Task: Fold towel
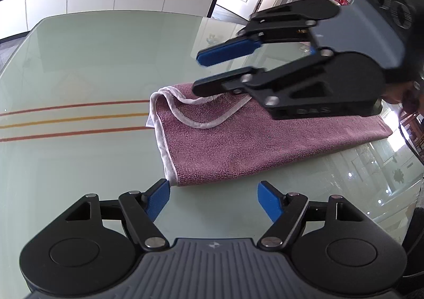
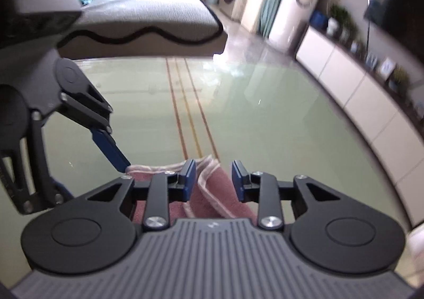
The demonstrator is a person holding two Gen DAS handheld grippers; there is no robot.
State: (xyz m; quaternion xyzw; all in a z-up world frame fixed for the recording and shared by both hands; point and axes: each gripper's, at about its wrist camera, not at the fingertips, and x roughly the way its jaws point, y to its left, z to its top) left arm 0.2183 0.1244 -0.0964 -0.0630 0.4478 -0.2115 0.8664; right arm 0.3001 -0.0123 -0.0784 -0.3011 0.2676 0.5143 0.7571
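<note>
A pink towel [image 1: 238, 145] with a pale trim lies on a pale green glass table [image 1: 92, 60], folded into a long band with at least two layers showing. Seen from the left wrist camera, its long axis runs from the lower left, close to the camera, away to the upper right. Its near short end shows stacked trimmed edges. At the far left corner the top layer is loose: a flap curls back and stands a little off the layer below, so the edges are not squared.

Judging by this, the main fold looks done. What seems left is smoothing that lifted corner, and perhaps one more fold across the length.

The right gripper [image 1: 197, 73] hangs just above that curled corner, its blue-padded fingers partly apart. In its own camera the towel's edge sits between the pads without being pinched. The left gripper [image 1: 213, 199] hovers at the towel's near end with its fingers spread wide and empty, one pad just beside the near corner.

Three orange and red stripes [image 1: 74, 120] cross the tabletop beyond the towel.
</note>
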